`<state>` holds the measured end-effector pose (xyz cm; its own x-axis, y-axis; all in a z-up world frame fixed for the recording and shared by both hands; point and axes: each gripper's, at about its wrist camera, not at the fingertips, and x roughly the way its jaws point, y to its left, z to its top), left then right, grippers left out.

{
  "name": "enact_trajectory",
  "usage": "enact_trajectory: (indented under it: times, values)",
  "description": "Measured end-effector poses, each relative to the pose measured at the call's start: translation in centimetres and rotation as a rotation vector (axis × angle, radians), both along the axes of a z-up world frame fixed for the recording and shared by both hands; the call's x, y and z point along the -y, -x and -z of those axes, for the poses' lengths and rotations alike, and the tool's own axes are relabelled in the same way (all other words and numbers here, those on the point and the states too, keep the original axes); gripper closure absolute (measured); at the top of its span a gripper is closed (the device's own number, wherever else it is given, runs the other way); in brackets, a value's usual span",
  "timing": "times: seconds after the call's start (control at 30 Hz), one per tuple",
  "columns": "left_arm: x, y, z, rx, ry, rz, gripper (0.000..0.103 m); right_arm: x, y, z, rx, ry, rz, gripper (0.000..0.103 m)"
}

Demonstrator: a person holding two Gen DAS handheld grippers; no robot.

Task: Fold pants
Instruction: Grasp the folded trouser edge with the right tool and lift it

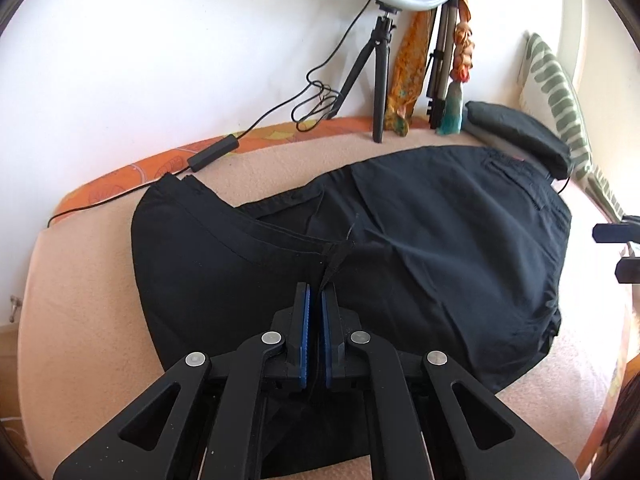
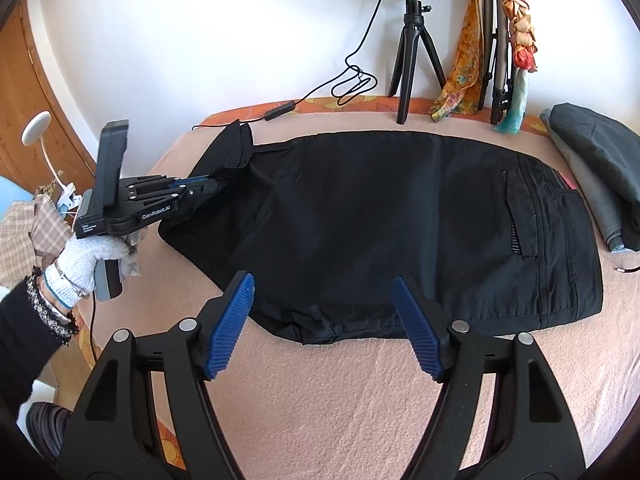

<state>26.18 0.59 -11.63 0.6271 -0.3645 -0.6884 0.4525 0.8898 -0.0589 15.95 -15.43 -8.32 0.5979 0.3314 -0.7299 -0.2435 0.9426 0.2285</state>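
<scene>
Black pants (image 2: 380, 224) lie across a pink blanket, waistband to the right, legs to the left. My left gripper (image 1: 316, 292) is shut on the black cloth of the leg end, which it holds lifted over the pants (image 1: 400, 248). In the right wrist view the left gripper (image 2: 218, 182) shows at the left, held by a gloved hand, with the leg end bunched up at its tips. My right gripper (image 2: 324, 284) is open and empty, just above the near edge of the pants. Its tips (image 1: 612, 252) show at the right edge of the left wrist view.
A ring light on a black tripod (image 2: 414, 52) stands at the far edge by the wall, with its cable and control box (image 2: 280, 110). Scarves (image 2: 464, 64) hang beside it. Folded dark clothes (image 2: 596, 168) lie at the right. The pink blanket (image 2: 340, 400) lies bare in front.
</scene>
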Motion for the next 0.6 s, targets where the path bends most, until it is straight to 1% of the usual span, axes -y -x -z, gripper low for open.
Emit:
enact_trajectory:
  times: [0.07, 0.1, 0.13, 0.2, 0.27, 0.33, 0.37, 0.47, 0.5, 0.6]
  values:
    - [-0.2, 0.6, -0.7, 0.015, 0.041, 0.006, 0.099, 0.0, -1.5, 0.1, -0.031, -0.048, -0.01, 0.025]
    - [-0.3, 0.9, -1.0, 0.013, 0.068, 0.011, 0.099, -0.1, -2.6, 0.1, -0.048, -0.089, -0.019, 0.023]
    - [-0.4, 1.2, -1.1, 0.015, 0.09, 0.012, 0.099, 0.0, -3.7, 0.2, -0.067, -0.137, -0.028, 0.021]
    - [-0.5, 1.6, -1.4, 0.007, 0.138, 0.016, 0.099, -0.1, -6.6, 0.8, -0.119, -0.25, -0.044, 0.019]
    - [-0.6, 2.1, -1.8, 0.006, 0.171, 0.024, 0.099, -0.7, -9.7, 2.0, -0.189, -0.37, -0.053, 0.019]
    - [-0.5, 2.6, -2.3, 0.017, 0.198, 0.031, 0.099, -2.1, -13.0, 3.8, -0.272, -0.488, -0.069, 0.019]
    - [-0.5, 2.8, -2.6, 0.022, 0.21, 0.034, 0.099, -3.0, -14.5, 4.7, -0.31, -0.529, -0.074, 0.019]
    - [-0.5, 3.2, -3.1, 0.018, 0.243, 0.046, 0.099, -5.9, -18.1, 7.5, -0.406, -0.617, -0.074, 0.019]
    - [-0.3, 3.3, -3.2, 0.016, 0.237, 0.052, 0.099, -6.7, -19.0, 8.2, -0.428, -0.637, -0.065, 0.019]
    - [0.3, 3.5, -3.2, 0.009, 0.23, 0.073, 0.099, -8.6, -20.9, 9.6, -0.452, -0.664, -0.048, 0.019]
